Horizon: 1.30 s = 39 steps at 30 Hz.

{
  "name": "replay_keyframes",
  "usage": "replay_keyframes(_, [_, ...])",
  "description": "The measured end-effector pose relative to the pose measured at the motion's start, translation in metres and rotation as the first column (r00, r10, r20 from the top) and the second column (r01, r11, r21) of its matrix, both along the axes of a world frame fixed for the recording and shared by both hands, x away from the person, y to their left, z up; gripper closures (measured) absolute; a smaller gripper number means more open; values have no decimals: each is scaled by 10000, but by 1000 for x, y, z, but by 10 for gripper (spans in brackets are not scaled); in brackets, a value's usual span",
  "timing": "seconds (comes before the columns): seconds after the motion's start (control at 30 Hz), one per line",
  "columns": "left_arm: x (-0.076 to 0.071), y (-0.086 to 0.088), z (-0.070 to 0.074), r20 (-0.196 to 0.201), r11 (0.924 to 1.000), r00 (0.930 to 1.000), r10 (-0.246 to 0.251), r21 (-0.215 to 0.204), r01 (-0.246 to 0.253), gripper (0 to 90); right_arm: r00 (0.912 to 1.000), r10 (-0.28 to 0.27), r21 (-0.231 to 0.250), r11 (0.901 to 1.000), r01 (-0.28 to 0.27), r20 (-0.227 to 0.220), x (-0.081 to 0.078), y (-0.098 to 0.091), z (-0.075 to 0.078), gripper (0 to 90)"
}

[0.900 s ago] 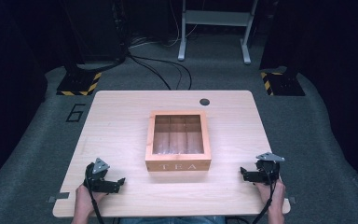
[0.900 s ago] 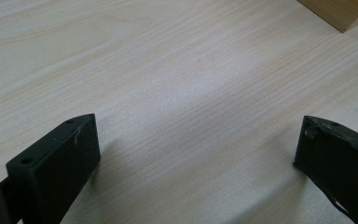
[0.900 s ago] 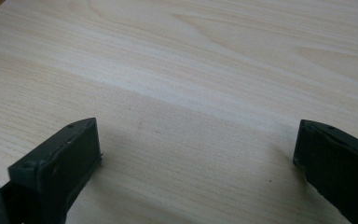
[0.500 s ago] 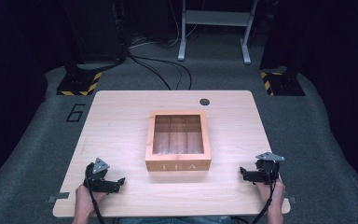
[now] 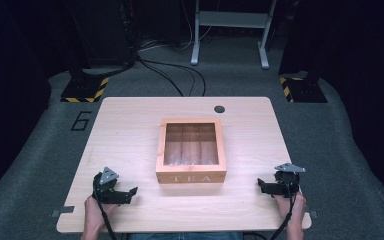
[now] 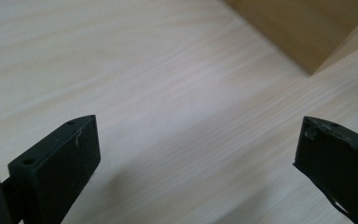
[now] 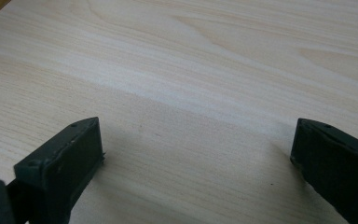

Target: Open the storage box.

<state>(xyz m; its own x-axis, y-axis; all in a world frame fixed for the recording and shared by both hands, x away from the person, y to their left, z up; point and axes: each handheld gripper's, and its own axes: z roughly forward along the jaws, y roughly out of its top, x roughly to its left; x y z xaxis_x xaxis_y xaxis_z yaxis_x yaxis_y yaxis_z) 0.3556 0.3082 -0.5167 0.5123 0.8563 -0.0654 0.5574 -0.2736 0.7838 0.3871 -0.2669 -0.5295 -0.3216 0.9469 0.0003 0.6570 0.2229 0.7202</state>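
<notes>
Tea box [image 5: 191,151], wooden with a clear lid and "TEA" on its front, sits mid-table [image 5: 130,120]. Left gripper [image 5: 130,192] near front left edge, jaws spread wide, nothing held, box corner ahead of it. Right gripper [image 5: 261,186] near front right edge, jaws wide apart, empty, over bare wood

The left gripper [image 6: 196,158] hangs low over the pale wooden table [image 6: 158,79], its two black jaws standing wide apart with only bare wood grain between them. Beyond the jaws, toward the upper right, the corner of a tan wooden box [image 6: 289,28] rests on the table, well apart from both jaws. A soft shadow lies under the left-hand jaw.
</notes>
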Motion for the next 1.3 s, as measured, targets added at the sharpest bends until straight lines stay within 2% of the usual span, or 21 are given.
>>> replay_keyframes(0.13, [2,-20,14,548,9952,9971,-523,-802,567,1,9999,70,1,10000,-70,76,0,-1,0,19])
replay_keyframes(0.23, [6,-36,19,825,9923,9925,-899,-779,963,2,10000,59,-18,10000,-59,42,0,0,0,22])
replay_keyframes(0.37, [12,-53,21,885,9857,9853,-1463,-709,1527,10,9999,76,4,10000,-76,93,0,-1,0,27])
replay_keyframes(0.47, [15,-62,21,954,9817,9816,-1655,-792,1733,38,9999,74,13,10000,-75,97,0,0,0,30])
replay_keyframes(0.63, [19,-69,20,1013,9779,9798,-1725,-1016,1827,134,9999,39,39,10000,-39,117,0,0,0,34])
replay_keyframes(0.8, [19,-73,19,1273,9770,9780,-1652,-1147,1800,214,9999,35,43,10000,-36,117,0,0,0,35])
replay_keyframes(1.0, [19,-77,21,1379,9756,9744,-1775,-1051,1926,283,10000,20,59,10000,-20,88,0,0,0,39])
replay_keyframes(1.1, [17,-81,20,1341,9758,9755,-1744,-1090,1895,340,10000,-15,85,10000,15,84,-1,0,0,40])
replay_keyframes(1.3, [14,-82,20,1552,9796,9745,-1619,-934,1777,398,10000,-17,83,10000,16,81,-1,0,0,42])
